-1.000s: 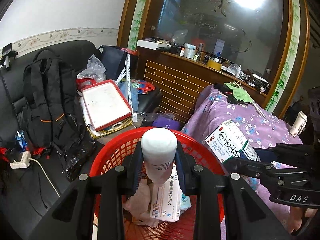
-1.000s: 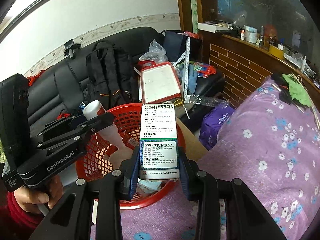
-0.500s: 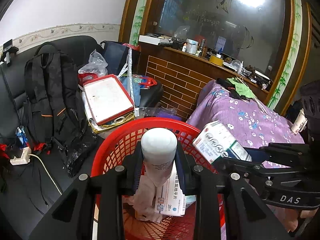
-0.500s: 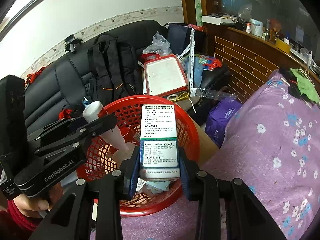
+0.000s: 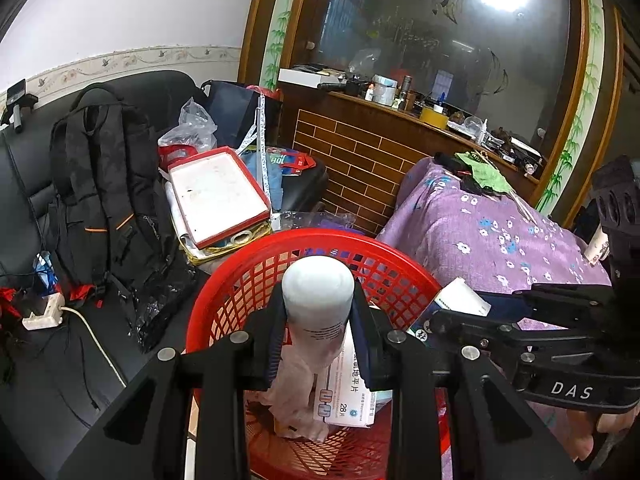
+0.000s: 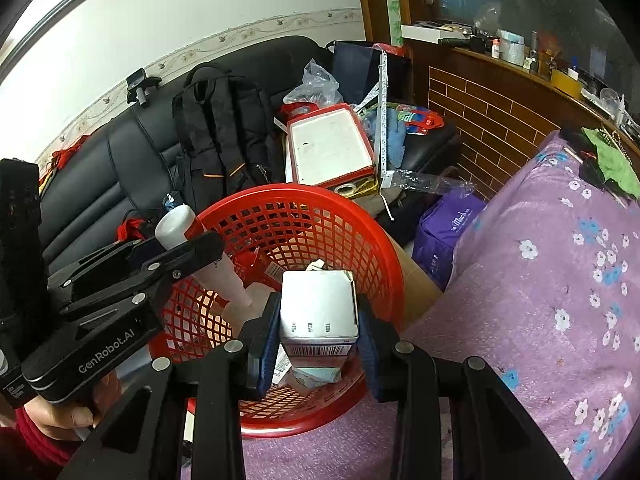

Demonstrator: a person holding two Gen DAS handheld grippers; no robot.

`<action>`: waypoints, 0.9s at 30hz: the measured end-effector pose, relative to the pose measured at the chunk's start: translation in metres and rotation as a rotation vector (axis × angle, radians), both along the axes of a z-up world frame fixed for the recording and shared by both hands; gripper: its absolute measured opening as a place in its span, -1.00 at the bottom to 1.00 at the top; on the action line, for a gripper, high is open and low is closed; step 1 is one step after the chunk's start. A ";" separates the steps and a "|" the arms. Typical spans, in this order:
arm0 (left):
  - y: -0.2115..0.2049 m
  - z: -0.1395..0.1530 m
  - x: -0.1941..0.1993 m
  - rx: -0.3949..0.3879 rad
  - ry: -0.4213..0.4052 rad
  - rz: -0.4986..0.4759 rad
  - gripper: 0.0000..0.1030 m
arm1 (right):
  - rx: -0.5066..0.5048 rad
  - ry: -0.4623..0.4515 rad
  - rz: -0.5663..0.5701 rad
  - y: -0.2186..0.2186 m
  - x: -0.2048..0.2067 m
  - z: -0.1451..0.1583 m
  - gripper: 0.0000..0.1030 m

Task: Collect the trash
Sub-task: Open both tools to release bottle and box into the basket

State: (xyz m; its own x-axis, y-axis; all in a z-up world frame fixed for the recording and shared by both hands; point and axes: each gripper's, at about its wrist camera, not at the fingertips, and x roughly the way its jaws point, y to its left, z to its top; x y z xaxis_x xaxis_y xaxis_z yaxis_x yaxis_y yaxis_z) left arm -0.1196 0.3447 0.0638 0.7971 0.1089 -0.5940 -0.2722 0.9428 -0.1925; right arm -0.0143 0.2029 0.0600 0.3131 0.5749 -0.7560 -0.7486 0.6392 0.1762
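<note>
A red mesh basket (image 5: 256, 280) (image 6: 312, 208) sits at the edge of the purple flowered cloth. My left gripper (image 5: 318, 320) is shut on a white bottle (image 5: 318, 296), held over the basket's near side. The same bottle (image 6: 176, 224) shows in the right wrist view at the basket's left rim, with the left gripper (image 6: 188, 248) around it. My right gripper (image 6: 318, 320) is shut on a white medicine box (image 6: 318, 304) tipped down inside the basket; the box's end (image 5: 460, 300) pokes past the right rim. Tissue and a flat medicine carton (image 5: 348, 392) lie in the basket.
A black backpack (image 5: 104, 184) leans on the black sofa. A red-edged white tray (image 5: 218, 196) lies on a pile beyond the basket. The purple flowered cloth (image 6: 540, 300) spreads to the right. A brick-patterned counter (image 5: 360, 152) with clutter stands behind. A purple bag (image 6: 448, 224) sits by the cloth.
The right gripper has carried the medicine box from the cloth side over the rim and tipped it down into the basket. The left gripper still holds the bottle in the same spot.
</note>
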 end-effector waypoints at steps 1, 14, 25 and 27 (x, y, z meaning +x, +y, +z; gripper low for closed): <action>0.000 0.000 0.000 -0.003 0.000 0.000 -0.44 | 0.000 -0.001 0.000 0.001 0.001 0.000 -0.25; -0.005 -0.002 0.002 -0.001 0.012 -0.014 -0.44 | -0.002 0.000 0.005 0.002 0.000 -0.001 -0.25; -0.007 -0.003 0.003 -0.003 0.014 -0.016 -0.44 | -0.010 0.004 0.009 0.003 0.000 -0.004 -0.25; -0.008 -0.005 0.003 -0.002 0.015 -0.017 -0.44 | -0.011 0.008 0.009 0.002 0.001 -0.005 -0.25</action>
